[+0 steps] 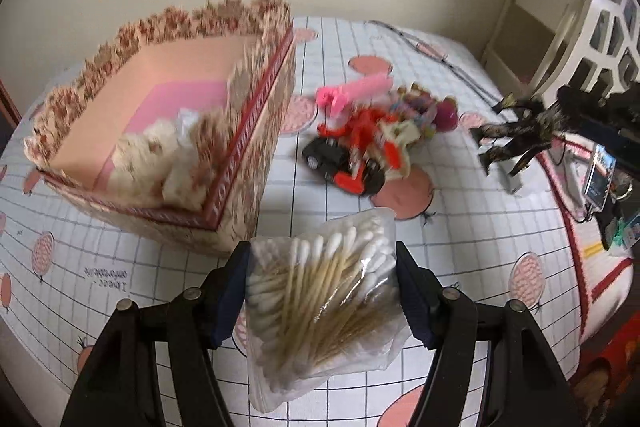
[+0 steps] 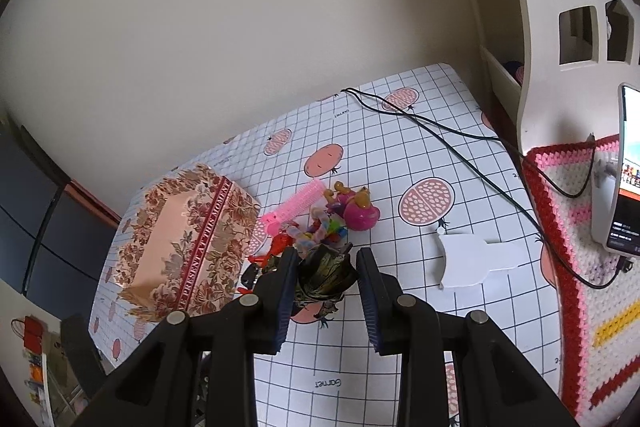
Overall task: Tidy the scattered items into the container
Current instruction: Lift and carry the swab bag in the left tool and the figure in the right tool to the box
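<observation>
Though bagged, white-tipped wooden swabs (image 1: 320, 303)

You are looking at a table covered by a white gridded cloth (image 2: 400, 155) printed with pink fruit. Sitting on it at the left is the floral cardboard box (image 2: 188, 239), open at the top. Just beside the box, a small heap is lying on the cloth: a pink comb (image 2: 294, 207), a magenta round toy (image 2: 360, 213), a red and black toy car (image 1: 348, 159) and some small colourful pieces. A white flat piece (image 2: 468, 259) is lying apart to the right. A black cable (image 2: 440, 135) is trailing across the far corner toward a crocheted mat (image 2: 576, 227) at the right edge.
</observation>
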Available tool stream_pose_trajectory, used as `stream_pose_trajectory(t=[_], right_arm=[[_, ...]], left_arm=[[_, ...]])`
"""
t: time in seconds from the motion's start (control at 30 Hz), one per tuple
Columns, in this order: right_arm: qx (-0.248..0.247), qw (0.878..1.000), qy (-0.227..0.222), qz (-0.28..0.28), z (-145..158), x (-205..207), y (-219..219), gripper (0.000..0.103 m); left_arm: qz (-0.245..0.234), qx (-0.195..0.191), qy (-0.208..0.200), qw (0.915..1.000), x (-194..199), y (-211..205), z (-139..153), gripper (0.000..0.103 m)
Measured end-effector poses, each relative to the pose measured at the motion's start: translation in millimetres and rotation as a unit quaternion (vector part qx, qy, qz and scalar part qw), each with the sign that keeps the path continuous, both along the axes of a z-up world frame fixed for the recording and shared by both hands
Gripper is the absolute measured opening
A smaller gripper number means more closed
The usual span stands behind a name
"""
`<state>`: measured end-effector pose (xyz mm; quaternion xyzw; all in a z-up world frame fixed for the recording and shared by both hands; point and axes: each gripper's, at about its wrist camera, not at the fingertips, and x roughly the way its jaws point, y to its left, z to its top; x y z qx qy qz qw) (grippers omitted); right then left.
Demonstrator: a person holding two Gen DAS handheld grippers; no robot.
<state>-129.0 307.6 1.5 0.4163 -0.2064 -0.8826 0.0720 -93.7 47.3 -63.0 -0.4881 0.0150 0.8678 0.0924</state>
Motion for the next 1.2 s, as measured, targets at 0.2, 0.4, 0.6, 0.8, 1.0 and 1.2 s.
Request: stream_pose_trajectory(t=[0.2,0.4,0.6,0.8,1.0,1.2], right_arm=[[0.006,1.000,0.006,-0.001,8.1,4.5,1.7,0.032],[0.011,1.000,0.016,-0.002,21.6,5.8,0.8,0.032],[0.016,0.999,0.036,0.005,45.2,4.1,-7.4,0.032],[0.021,0.998,0.051,0.022,63.1,-0.8,-25.9,0.032],[0.028,0.998,0.042,0.045,56.4,-7.2,-52.3,0.032],[0.028,0.997,0.031,0.061,43.7,-16.4,-76.8,0.032]], left_arm=[[-0.004,0.013,0.028,0.9995,-1.6,2.7,26.9,0.070],[-0.003,0.022,0.048,0.9986,-5.3,-0.2,51.2,0.070],[0.008,0.033,0.083,0.9960,-13.3,-12.6,87.0,0.070],[0.027,0.044,0.112,0.9924,-21.0,-30.9,111.9,0.070],[0.042,0.047,0.111,0.9919,-23.6,-49.0,107.3,0.070],[0.066,0.047,0.090,0.9926,-29.2,-76.2,87.6,0.070]])
